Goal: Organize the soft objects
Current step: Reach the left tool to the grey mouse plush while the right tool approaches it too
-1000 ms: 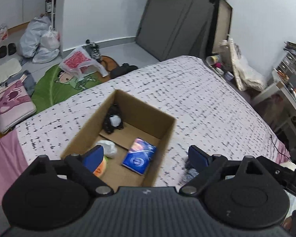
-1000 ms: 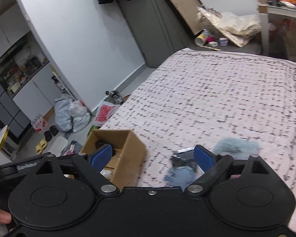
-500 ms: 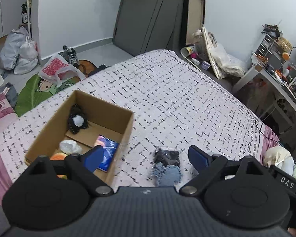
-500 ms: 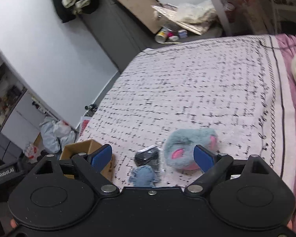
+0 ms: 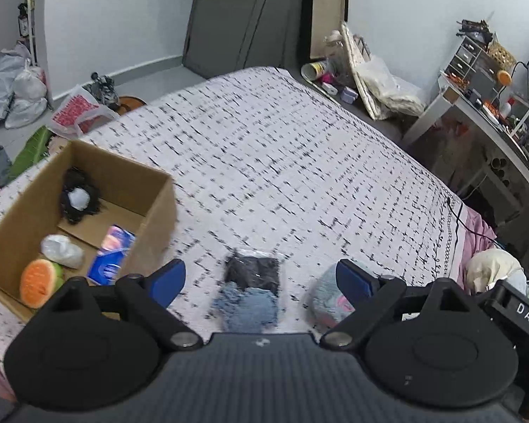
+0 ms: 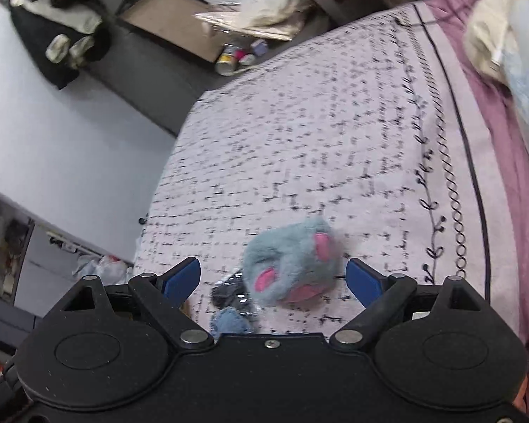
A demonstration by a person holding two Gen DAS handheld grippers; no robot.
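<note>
A cardboard box [image 5: 151,190] stands on the bed at the left; in it lie a black fuzzy toy [image 5: 75,201], a white wad [image 5: 61,250], an orange slice toy [image 5: 38,282] and a blue packet [image 5: 113,253]. A clear bag of black and blue soft pieces [image 5: 252,289] lies on the bedspread between my left gripper's fingers; my left gripper [image 5: 261,280] is open and empty above it. A grey-blue plush with pink patches [image 6: 292,264] lies beside the bag [image 6: 229,296], also in the left wrist view [image 5: 326,303]. My right gripper [image 6: 273,276] is open, hovering over the plush.
The bed has a white black-flecked cover [image 5: 282,148] with a pink edge [image 6: 504,162]. A cream bundle [image 5: 493,271] lies at the bed's right edge. A cluttered desk [image 5: 493,105] stands right. Bags [image 5: 14,88] and a mat lie on the floor left.
Both grippers have swung right across the bed. The box has slid to the left of the left view; the bag now sits between the left fingers, the plush between the right ones.
</note>
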